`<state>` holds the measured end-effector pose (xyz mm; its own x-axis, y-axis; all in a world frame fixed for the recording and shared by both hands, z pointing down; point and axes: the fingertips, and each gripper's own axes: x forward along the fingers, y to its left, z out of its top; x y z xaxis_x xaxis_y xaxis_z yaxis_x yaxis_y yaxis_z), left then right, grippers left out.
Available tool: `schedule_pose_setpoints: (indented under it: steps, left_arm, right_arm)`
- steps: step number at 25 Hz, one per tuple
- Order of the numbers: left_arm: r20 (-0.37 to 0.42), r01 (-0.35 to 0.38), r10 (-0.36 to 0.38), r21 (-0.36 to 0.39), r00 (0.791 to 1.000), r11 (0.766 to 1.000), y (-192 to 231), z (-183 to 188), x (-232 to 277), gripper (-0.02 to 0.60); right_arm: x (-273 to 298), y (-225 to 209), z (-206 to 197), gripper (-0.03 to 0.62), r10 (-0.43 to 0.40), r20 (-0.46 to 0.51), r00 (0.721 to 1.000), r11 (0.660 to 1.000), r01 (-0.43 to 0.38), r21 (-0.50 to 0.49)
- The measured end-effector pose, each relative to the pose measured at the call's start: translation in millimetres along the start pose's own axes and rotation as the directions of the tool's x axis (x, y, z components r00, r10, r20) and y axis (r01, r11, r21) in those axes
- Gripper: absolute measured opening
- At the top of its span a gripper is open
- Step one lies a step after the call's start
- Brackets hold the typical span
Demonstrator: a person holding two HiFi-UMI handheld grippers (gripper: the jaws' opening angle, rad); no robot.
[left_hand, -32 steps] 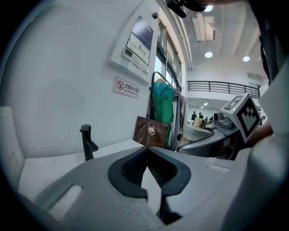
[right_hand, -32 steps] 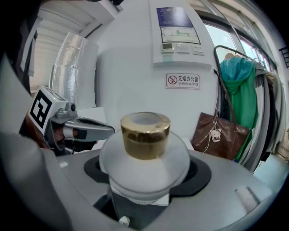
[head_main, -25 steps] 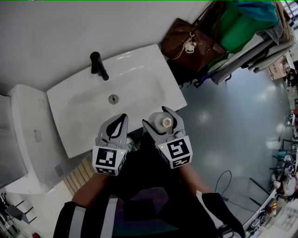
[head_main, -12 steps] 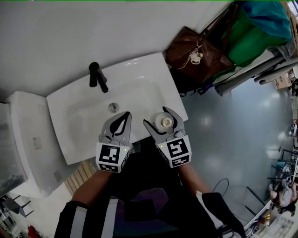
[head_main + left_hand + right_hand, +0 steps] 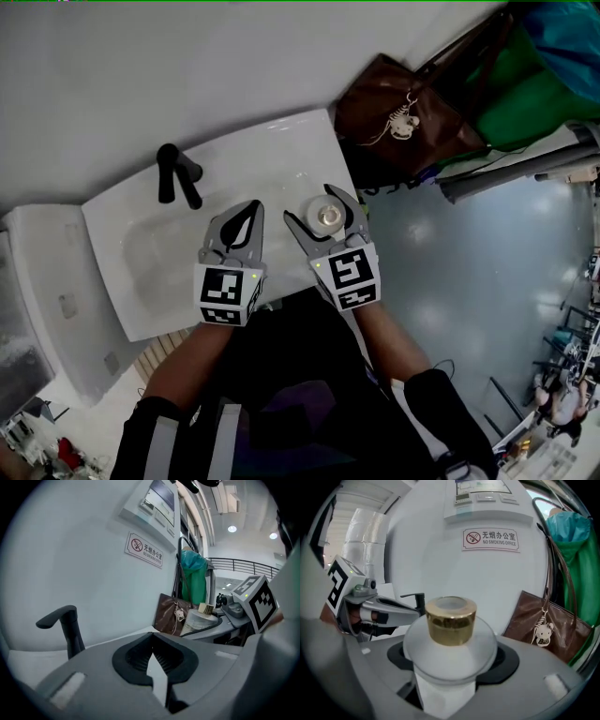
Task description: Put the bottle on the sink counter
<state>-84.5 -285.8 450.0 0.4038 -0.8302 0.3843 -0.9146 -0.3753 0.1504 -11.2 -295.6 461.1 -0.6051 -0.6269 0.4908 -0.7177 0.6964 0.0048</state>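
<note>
Change since a second ago: both grippers are reaching farther over the white sink (image 5: 141, 281). The bottle, earlier at the sink's front edge, is now sitting over its right-hand counter. The black faucet (image 5: 173, 173) is lying farther left in the head view.
Left gripper (image 5: 152, 656): its jaws are meeting at the tips and gripping nothing. It is hovering over the basin, with the faucet standing beyond it to the left.
Right gripper (image 5: 314, 206): its jaws are standing wide and pressing on either side of the bottle's body, holding it upright.
Bottle (image 5: 449, 641): it is showing a frosted white body with rounded shoulders and a short, shiny gold cap with a pale top.
Bottle's place: it is being held between the right jaws, above the flat right side of the sink counter (image 5: 314, 155), near that side's edge. No view is showing whether its base is touching the counter.
Far right: a brown bag (image 5: 394, 103) with a small pale charm is hanging just past the sink's right end.
</note>
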Motion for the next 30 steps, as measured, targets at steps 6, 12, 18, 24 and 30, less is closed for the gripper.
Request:
schedule_pose_setpoints:
  steps: [6, 12, 18, 24, 30]
  left_arm:
    - [-0.025, -0.051, 0.051, -0.008, 0.998, 0.999, 21.4, -1.9, 40.0, 0.002]
    - [-0.07, -0.09, 0.088, -0.022, 0.994, 0.996, 42.8, -20.5, 70.3, 0.002]
    - [-0.079, -0.095, 0.093, -0.016, 0.993, 0.995, 51.0, -27.2, 93.1, 0.002]
    - [-0.095, -0.12, 0.117, -0.023, 0.989, 0.993, 62.3, -32.0, 113.8, 0.002]
    - [-0.111, -0.144, 0.139, -0.042, 0.984, 0.989, 73.8, -36.0, 129.6, 0.002]
  right_arm:
    - [41.5, -33.9, -1.9, 0.337, -0.003, -0.02, 1.0, 1.0, 0.003, 0.005]
    - [81.6, -61.4, -11.7, 0.337, -0.017, -0.048, 0.999, 1.0, 0.018, 0.016]
    - [112.6, -75.9, -20.8, 0.339, -0.01, -0.077, 0.997, 1.0, 0.011, 0.006]
    - [135.8, -86.7, -29.1, 0.339, -0.009, -0.099, 0.995, 1.0, 0.009, 0.003]
    - [156.2, -97.3, -32.2, 0.339, -0.017, -0.104, 0.994, 1.0, 0.018, 0.005]
